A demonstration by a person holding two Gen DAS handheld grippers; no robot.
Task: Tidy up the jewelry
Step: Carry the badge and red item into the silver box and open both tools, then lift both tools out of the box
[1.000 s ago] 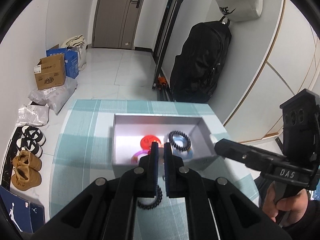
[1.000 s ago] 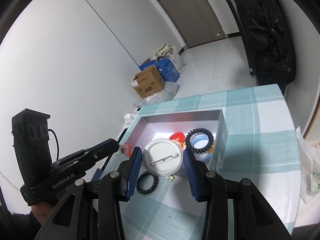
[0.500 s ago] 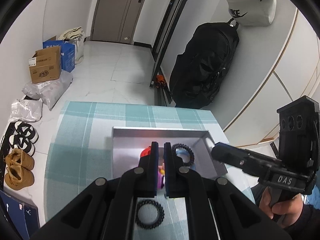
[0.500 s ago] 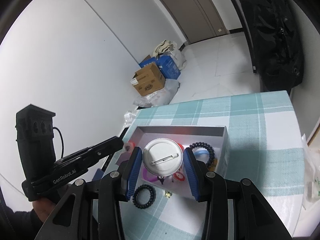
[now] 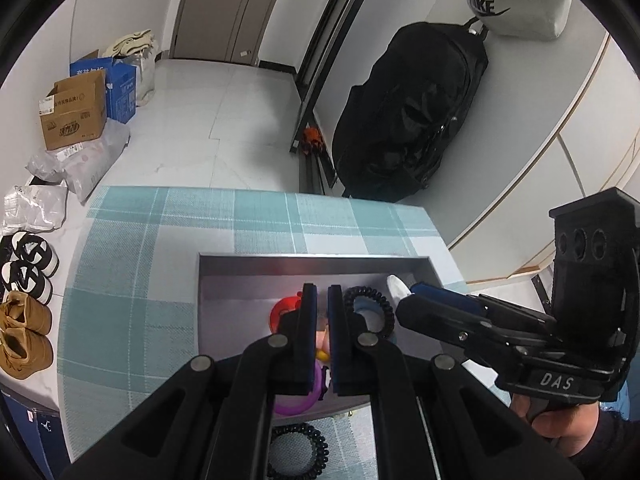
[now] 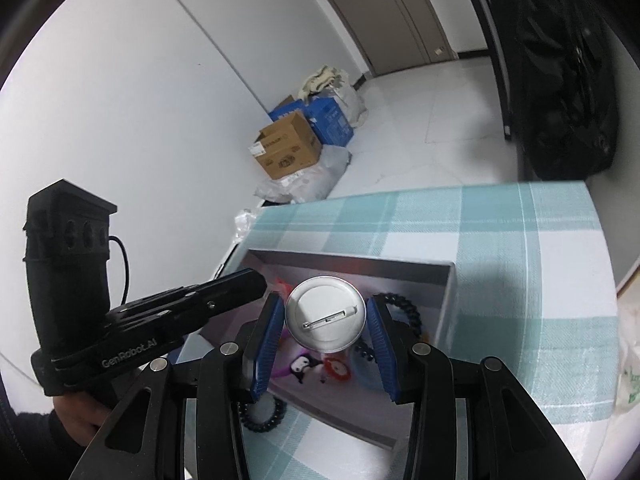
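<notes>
The right gripper (image 6: 326, 322) grasps a round white pin badge (image 6: 325, 314) by its rim, its 2 blue pads (image 6: 267, 340) pressed to either side; only the badge's back with the metal pin shows, so its face is hidden. It hangs at the centre of the right wrist view, over the open grey box (image 6: 448, 300) that sits on the teal checked tablecloth (image 6: 520, 280). The badge and pads cover much of the box's contents: a black beaded bracelet (image 6: 408, 312) is cut off behind the right pad, and a small cartoon charm (image 6: 300, 366) and a red piece (image 6: 334, 368) peek out below, too small to identify. A 2nd black beaded bracelet (image 6: 264, 414) lies on the cloth just outside the near wall of the box, lower centre, half hidden by the gripper frame.

In the left wrist view the left gripper (image 5: 322, 304) is clenched with nothing visible between its pads, poised over the box (image 5: 312, 266) at centre frame. Its arms hide the box's near wall and most of a purple ring (image 5: 296, 404). A red item (image 5: 280, 312) and the coiled black bracelet (image 5: 370, 312) flank the fingers. The outside bracelet (image 5: 298, 450) shows at the bottom edge. At lower right, a hand (image 5: 560, 420) holds the right gripper's handle, partly cropped.
</notes>
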